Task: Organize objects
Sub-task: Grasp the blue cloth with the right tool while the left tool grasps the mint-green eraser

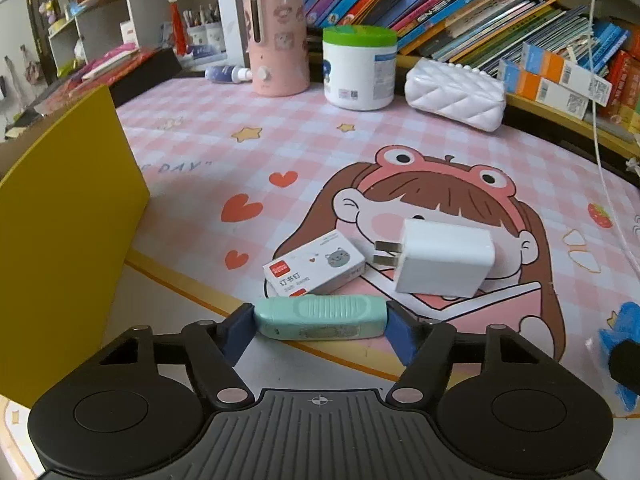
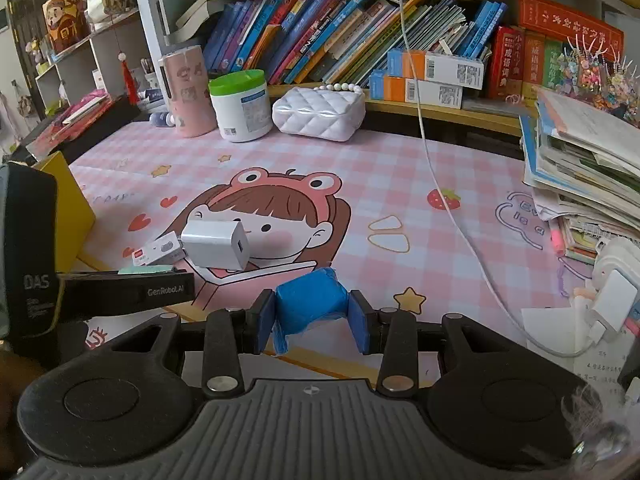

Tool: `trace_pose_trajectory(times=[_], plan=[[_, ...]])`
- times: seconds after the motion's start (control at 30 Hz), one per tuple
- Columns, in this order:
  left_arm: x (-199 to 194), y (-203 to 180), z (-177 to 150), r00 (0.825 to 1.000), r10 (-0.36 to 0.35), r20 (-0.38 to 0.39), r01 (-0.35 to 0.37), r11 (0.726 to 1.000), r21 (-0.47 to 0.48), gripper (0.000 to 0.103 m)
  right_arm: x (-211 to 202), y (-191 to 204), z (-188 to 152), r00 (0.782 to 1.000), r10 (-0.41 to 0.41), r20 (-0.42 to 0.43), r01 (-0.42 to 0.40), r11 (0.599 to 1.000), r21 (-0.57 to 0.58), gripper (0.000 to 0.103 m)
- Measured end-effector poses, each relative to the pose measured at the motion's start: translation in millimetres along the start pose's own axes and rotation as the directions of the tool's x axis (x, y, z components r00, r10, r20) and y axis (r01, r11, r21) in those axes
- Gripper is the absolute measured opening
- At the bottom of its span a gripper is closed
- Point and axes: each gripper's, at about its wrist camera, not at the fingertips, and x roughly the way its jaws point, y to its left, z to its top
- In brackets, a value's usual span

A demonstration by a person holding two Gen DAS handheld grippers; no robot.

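Observation:
My left gripper [image 1: 320, 322] is shut endwise on a mint-green oblong object [image 1: 320, 312], its blue pads [image 1: 240, 330] against both ends, low over the front edge of the pink cartoon desk mat [image 1: 280, 152]. Just beyond it lie a small staples box [image 1: 314, 268] and a white charger plug [image 1: 444, 258]. My right gripper [image 2: 312, 314] is shut on a blue wrapped block [image 2: 310, 302], held near the mat's front edge. The right wrist view shows the left gripper [image 2: 128, 292] at the left with the mint object [image 2: 146, 269], beside the plug [image 2: 216, 246] and the box [image 2: 160, 252].
A yellow box wall [image 1: 68, 220] stands at the left. At the back are a pink cup [image 1: 278, 40], a green-lidded tub [image 1: 360, 68], a white quilted purse [image 1: 456, 94] and shelves of books. A white cable [image 2: 452, 208] crosses the mat; a paper stack [image 2: 588, 168] sits right.

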Motion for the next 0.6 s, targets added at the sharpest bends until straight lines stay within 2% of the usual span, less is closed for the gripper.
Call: trace_pose_trajectory(times=[0.2,0.6], plan=[[-13.2,8.2,-2.3,0.999,-0.028,0.021,0.029,1.000,-0.006,0.068,-0.8,12.1,-0.8,0.999,-0.043,-0.001,0.043,0.998,-0.037,0.037],[-78.9,35.4,-25.8,0.992,-0.069,0.104,0.067,0.997,0.029,0.068,-5.6,49.6,-13.2,0.989,-0.147,-0.005,0.146,0.986,-0.087,0.037]])
